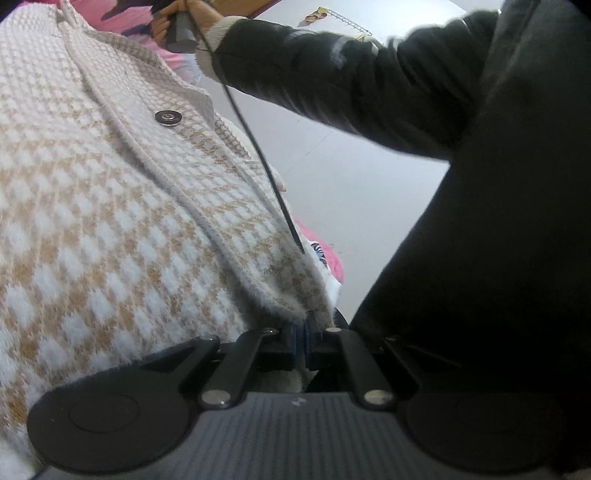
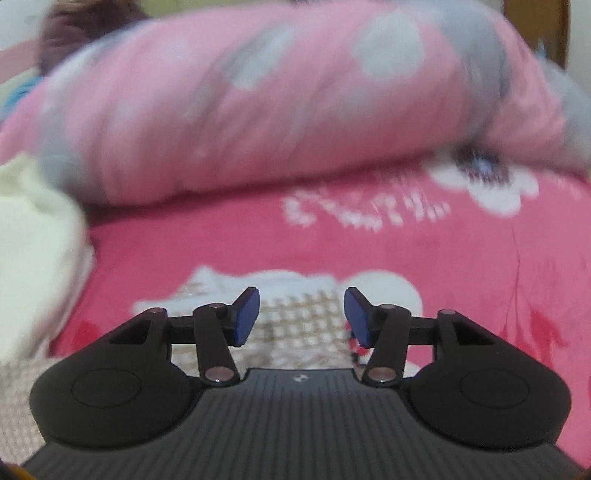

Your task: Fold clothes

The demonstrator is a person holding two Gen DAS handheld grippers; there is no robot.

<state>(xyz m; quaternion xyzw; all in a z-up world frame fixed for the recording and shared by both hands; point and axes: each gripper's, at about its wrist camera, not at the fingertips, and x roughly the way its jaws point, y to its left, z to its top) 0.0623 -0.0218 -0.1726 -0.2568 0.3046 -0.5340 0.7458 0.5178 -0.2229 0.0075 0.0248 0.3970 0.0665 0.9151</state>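
Note:
A beige-and-white checked knit cardigan [image 1: 110, 221] with a dark button [image 1: 168, 118] fills the left of the left wrist view. My left gripper [image 1: 301, 325] is shut on its fuzzy hem edge. In the right wrist view, part of the same checked knit [image 2: 299, 332] lies flat on the pink bed sheet [image 2: 369, 243]. My right gripper [image 2: 301, 314] hangs just above it, jaws open, blue pads [image 2: 247, 314] apart with nothing pressed between them. A person's hand [image 1: 177, 22] grips the right gripper's handle at the top of the left wrist view.
A black sleeve [image 1: 351, 81] and dark clothing fill the right of the left wrist view, with a black cable [image 1: 251, 136] trailing down. A rolled pink quilt [image 2: 258, 103] lies across the far side of the bed. A cream cloth [image 2: 33, 240] sits at left.

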